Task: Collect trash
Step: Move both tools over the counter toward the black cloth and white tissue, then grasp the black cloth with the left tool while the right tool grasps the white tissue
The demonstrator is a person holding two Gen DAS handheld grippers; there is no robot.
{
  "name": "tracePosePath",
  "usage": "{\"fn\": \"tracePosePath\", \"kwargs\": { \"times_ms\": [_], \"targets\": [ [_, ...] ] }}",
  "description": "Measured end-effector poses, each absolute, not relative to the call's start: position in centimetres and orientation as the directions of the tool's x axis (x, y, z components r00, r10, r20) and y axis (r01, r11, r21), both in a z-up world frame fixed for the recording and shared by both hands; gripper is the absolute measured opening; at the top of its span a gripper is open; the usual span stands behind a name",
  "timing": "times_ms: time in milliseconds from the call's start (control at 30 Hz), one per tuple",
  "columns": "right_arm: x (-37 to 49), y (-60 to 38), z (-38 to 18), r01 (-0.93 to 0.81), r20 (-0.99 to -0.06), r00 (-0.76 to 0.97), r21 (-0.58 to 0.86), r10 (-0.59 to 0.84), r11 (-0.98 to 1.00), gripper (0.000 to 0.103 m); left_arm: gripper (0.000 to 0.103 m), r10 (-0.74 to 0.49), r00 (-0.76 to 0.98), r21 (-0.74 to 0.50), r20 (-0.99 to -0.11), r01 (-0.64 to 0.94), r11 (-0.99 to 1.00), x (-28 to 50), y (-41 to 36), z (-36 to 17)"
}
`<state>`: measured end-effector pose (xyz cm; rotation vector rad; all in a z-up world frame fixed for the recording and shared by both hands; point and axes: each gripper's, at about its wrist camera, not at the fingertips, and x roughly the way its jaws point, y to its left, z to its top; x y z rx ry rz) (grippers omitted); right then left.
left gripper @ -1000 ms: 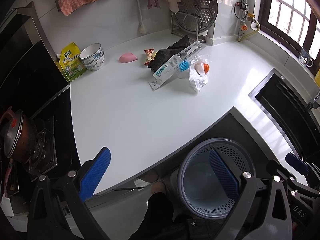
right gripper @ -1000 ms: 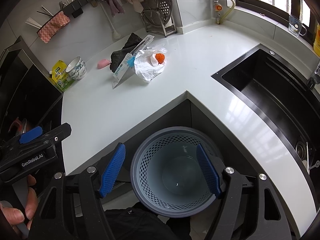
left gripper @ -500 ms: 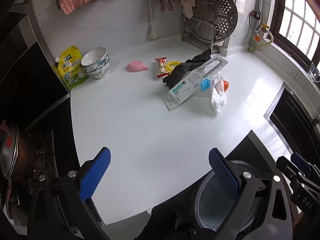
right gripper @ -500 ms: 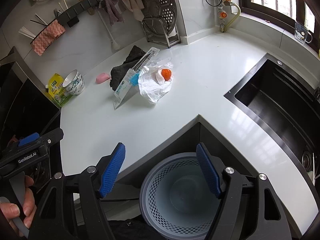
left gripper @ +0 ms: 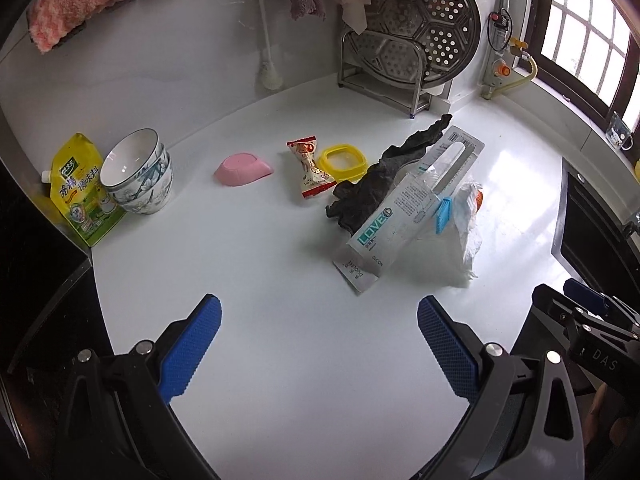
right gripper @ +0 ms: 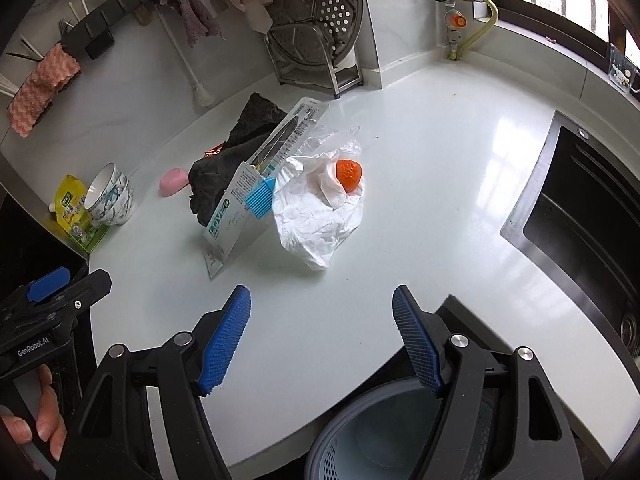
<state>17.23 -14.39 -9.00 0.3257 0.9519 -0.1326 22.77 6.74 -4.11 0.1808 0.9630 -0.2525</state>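
1. Above the near part of the white counter [left gripper: 280, 280], the left gripper [left gripper: 318, 346] hung with its blue pads spread wide and nothing between them.
2. Over the counter's near edge, the right gripper [right gripper: 322, 340] was likewise spread and empty, its right finger [right gripper: 416, 344] above the rim of a grey perforated bin [right gripper: 360, 440] that stood below the counter edge.
3. Beyond both grippers, well apart from them, lay the heap of trash at mid-counter.
4. Nearest in the heap was a long blister pack [left gripper: 404, 208] printed with "LOVE", tilted, its far end propped on the pile and a small blue comb-like piece [right gripper: 260, 196] showing at its side.
5. Just right of the pack sat a crumpled white plastic bag [right gripper: 316, 216] with an orange fruit [right gripper: 349, 174] resting on top of it.
6. Behind the pack lay a dark rag [left gripper: 368, 188], touching it.
7. Left of the rag were a yellow ring-shaped lid [left gripper: 342, 158] and a red-and-white snack wrapper [left gripper: 310, 168], side by side.
8. Farther left lay a pink soap-like piece [left gripper: 242, 165], apart from the wrapper.
9. At the far left stood stacked bowls [left gripper: 138, 176] beside a yellow seasoning pouch [left gripper: 80, 192].
10. A metal steamer rack [left gripper: 408, 40] stood against the far wall, and a black sink [right gripper: 580, 216] lay on the right.
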Motion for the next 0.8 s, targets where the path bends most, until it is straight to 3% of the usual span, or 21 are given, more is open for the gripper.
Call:
{"fn": "tracePosePath", "kwargs": {
  "times_ms": [467, 800],
  "targets": [
    [24.9, -12.5, -15.1, 0.295, -0.84, 0.54, 0.13, -0.053, 0.947, 0.07, 0.097, -0.224, 0.502, -0.026, -0.835, 0.371, 0.928, 30.0, 7.2, -8.1],
    [26.2, -13.1, -16.1, 0.321, -0.829, 0.548, 0.078, -0.117, 0.944, 0.07, 0.097, -0.294, 0.488, -0.051, -0.821, 0.451, 0.891, 32.5, 5.0, -9.5]
  ]
}}
